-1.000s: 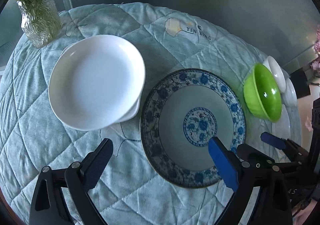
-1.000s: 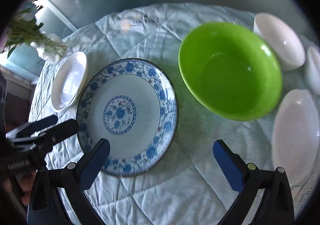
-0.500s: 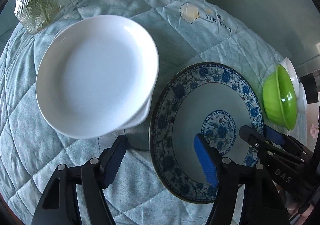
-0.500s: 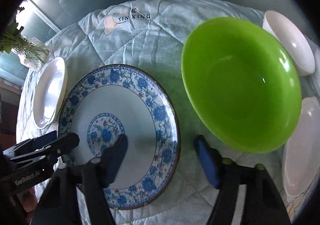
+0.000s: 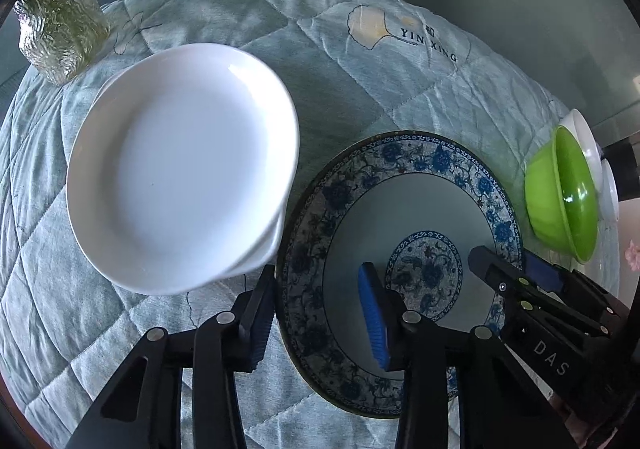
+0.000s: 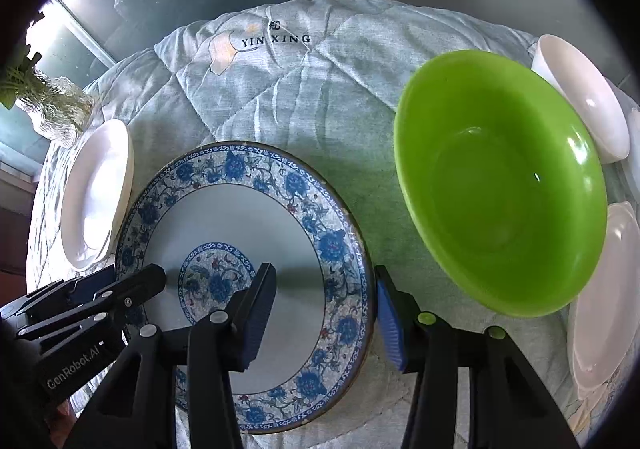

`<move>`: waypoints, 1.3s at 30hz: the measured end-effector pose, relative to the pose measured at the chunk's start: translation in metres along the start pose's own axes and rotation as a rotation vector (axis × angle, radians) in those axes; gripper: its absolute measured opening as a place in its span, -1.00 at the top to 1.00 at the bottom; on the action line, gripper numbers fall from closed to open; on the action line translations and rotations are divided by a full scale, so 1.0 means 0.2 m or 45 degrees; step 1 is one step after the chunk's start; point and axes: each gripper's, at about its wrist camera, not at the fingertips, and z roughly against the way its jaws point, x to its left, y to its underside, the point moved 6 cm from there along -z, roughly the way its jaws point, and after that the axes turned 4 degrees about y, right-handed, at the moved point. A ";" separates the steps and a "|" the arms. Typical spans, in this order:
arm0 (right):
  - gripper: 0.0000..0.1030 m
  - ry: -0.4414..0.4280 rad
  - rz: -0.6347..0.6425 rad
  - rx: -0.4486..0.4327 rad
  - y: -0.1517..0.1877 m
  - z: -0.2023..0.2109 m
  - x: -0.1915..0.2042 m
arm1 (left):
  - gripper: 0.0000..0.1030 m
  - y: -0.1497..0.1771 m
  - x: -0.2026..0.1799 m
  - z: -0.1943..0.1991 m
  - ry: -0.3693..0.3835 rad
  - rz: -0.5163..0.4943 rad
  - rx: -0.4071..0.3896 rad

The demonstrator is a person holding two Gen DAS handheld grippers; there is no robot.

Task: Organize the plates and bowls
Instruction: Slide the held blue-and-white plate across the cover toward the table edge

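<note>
A blue-and-white patterned plate lies on the quilted cloth and also shows in the right wrist view. My left gripper straddles its left rim, one finger outside and one over the plate, jaws still apart. My right gripper straddles its right rim the same way. A stack of white plates sits to the left, and shows in the right wrist view. A green bowl stands to the right.
A glass vase stands at the far left by the table edge. White bowls and a white dish crowd the right side beyond the green bowl. The quilted cloth covers the round table.
Both grippers moved down and forward onto the patterned plate and narrowed their jaws around opposite rims. The plate lies in the same place.
</note>
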 end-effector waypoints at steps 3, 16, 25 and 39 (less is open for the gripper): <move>0.08 0.001 -0.023 -0.009 0.02 0.01 -0.01 | 0.35 0.01 0.00 0.01 0.000 -0.007 -0.010; 0.12 -0.021 -0.061 -0.084 0.11 0.17 -0.02 | 0.38 0.10 0.04 0.26 -0.034 -0.026 -0.107; 0.12 -0.065 -0.084 -0.166 0.17 0.40 0.01 | 0.38 0.22 0.04 0.56 -0.040 -0.049 -0.174; 0.13 -0.097 -0.092 -0.208 0.39 0.58 0.06 | 0.38 0.49 0.04 0.78 -0.050 -0.060 -0.174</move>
